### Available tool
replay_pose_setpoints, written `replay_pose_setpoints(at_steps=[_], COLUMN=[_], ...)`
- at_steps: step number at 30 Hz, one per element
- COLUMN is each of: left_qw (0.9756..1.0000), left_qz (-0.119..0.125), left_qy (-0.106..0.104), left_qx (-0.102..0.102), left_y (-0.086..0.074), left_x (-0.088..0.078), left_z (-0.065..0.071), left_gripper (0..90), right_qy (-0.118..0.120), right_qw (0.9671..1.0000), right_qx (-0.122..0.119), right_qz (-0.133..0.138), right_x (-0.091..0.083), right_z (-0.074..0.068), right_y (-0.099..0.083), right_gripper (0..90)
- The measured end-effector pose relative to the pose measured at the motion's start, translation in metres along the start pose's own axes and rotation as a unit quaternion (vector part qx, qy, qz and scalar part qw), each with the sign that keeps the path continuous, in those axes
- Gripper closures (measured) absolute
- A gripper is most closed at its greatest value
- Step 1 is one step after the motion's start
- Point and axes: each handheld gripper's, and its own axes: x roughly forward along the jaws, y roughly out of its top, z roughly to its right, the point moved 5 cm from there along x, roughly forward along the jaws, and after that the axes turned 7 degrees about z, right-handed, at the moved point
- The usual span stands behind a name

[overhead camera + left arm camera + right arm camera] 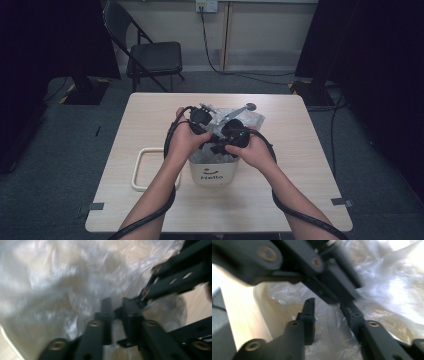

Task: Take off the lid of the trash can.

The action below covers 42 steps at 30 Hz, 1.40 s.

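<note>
Bin: small white waste bin printed "Hello", upright at the centre of the high view, mouth up, long axis vertical, standing on the wooden table.
Contents: clear plastic bag liner sits in the bin; its loose top billows above the rim toward the upper right of the bin.
Left gripper: over the bin mouth, pointing toward the centre; in the left gripper view its jaws stand nearly closed, with a narrow gap; blur hides whether film is pinched between them.
Right gripper: meets the left over the bin; in the right gripper view its jaws stand apart with liner film lying between them; a grip cannot be told.
Ring: white rectangular frame lies flat, left of the bin.
Background: black folding chair, upper left.
</note>
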Motion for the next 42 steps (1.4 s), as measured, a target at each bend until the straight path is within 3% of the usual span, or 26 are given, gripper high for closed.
replay_pose_setpoints(at_steps=[2,4,5,7,12,16,18,19,20,21,22,25,26,27,29,31,32,34,35,38,39,40,41,42], left_qw=[0.9999,0.9998,0.9993,0.9993,0.9977,0.9974,0.9976,0.9980,0.9974,0.9974,0.9970,0.9956,0.9953,0.9953,0.9952,0.9960,0.9971,0.9975,0.9978,0.9982,0.9982,0.9984,0.9984,0.9982], left_qz=[-0.011,-0.016,-0.022,-0.020,-0.029,-0.019,-0.009,0.005,0.024,0.024,0.047,0.077,0.080,0.081,0.081,0.080,0.070,0.063,0.058,0.036,0.036,0.023,0.019,0.016], left_qy=[0.003,0.005,0.019,0.023,0.055,0.053,0.053,0.050,0.053,0.053,0.056,0.046,0.048,0.053,0.053,0.041,0.029,0.027,0.024,0.044,0.044,0.051,0.052,0.058], left_qx=[-0.009,-0.014,-0.021,-0.024,-0.027,-0.046,-0.044,-0.039,-0.042,-0.042,-0.025,-0.028,-0.022,-0.003,0.004,0.005,0.010,0.018,0.023,0.020,0.020,0.010,0.005,-0.002], left_y=[-0.002,-0.003,-0.005,-0.006,-0.017,-0.026,-0.026,-0.023,-0.020,-0.020,-0.013,0.001,0.005,0.009,0.012,0.016,0.017,0.017,0.017,0.016,0.016,0.015,0.015,0.015], left_x=[-0.001,-0.003,-0.008,-0.010,-0.035,-0.045,-0.048,-0.048,-0.048,-0.048,-0.050,-0.050,-0.048,-0.045,-0.043,-0.033,-0.019,-0.009,-0.005,0.010,0.010,0.012,0.012,0.010], left_z=[-0.002,-0.004,-0.008,-0.009,-0.024,-0.031,-0.030,-0.030,-0.027,-0.027,-0.025,-0.018,-0.016,-0.014,-0.012,-0.007,-0.001,0.002,0.003,-0.001,-0.001,-0.004,-0.005,-0.008], left_gripper=[89.9,90.0,90.0,90.0,90.0,90.0,90.0,87.9,77.1,65.6,56.7,39.0,36.0,35.3,32.2,33.3,34.4,36.0,42.7,71.7,77.6,77.6,87.8,89.9], right_qy=[0.002,0.002,-0.009,-0.018,-0.041,-0.045,-0.044,-0.043,-0.044,-0.042,-0.035,-0.022,-0.015,-0.009,-0.005,0.002,0.005,0.006,0.009,0.016,0.016,0.017,0.018,0.017], right_qw=[0.9998,0.9996,0.9989,0.9979,0.9958,0.9943,0.9947,0.9951,0.9958,0.9961,0.9965,0.9981,0.9985,0.9989,0.9993,0.9995,0.9997,0.9996,0.9996,0.9996,0.9996,0.9996,0.9995,0.9995], right_qx=[0.013,0.021,0.036,0.047,0.068,0.080,0.078,0.074,0.065,0.060,0.059,0.043,0.038,0.033,0.023,0.015,0.009,0.009,0.010,0.006,0.006,0.008,0.010,0.011], right_qz=[0.016,0.019,0.030,0.040,0.046,0.053,0.051,0.049,0.047,0.049,0.048,0.038,0.036,0.033,0.029,0.026,0.024,0.025,0.025,0.022,0.022,0.023,0.025,0.024], right_x=[-0.006,-0.010,-0.022,-0.030,-0.050,-0.056,-0.055,-0.054,-0.053,-0.051,-0.049,-0.041,-0.037,-0.033,-0.029,-0.023,-0.019,-0.017,-0.016,-0.017,-0.017,-0.018,-0.022,-0.025], right_z=[0.003,0.005,0.013,0.020,0.036,0.040,0.039,0.038,0.036,0.035,0.032,0.025,0.021,0.017,0.013,0.007,0.004,0.003,0.002,0.002,0.002,0.002,0.002,0.004], right_y=[-0.001,-0.002,-0.003,-0.004,-0.011,-0.015,-0.015,-0.015,-0.014,-0.013,-0.012,-0.008,-0.006,-0.005,-0.003,-0.001,0.000,0.000,-0.001,-0.004,-0.004,-0.004,-0.006,-0.008], right_gripper=[58.0,54.7,50.0,45.3,45.5,45.5,53.6,58.5,64.7,68.8,71.7,75.1,75.5,75.8,75.9,75.9,75.7,75.6,75.5,75.5,75.5,75.4,75.3,75.4])
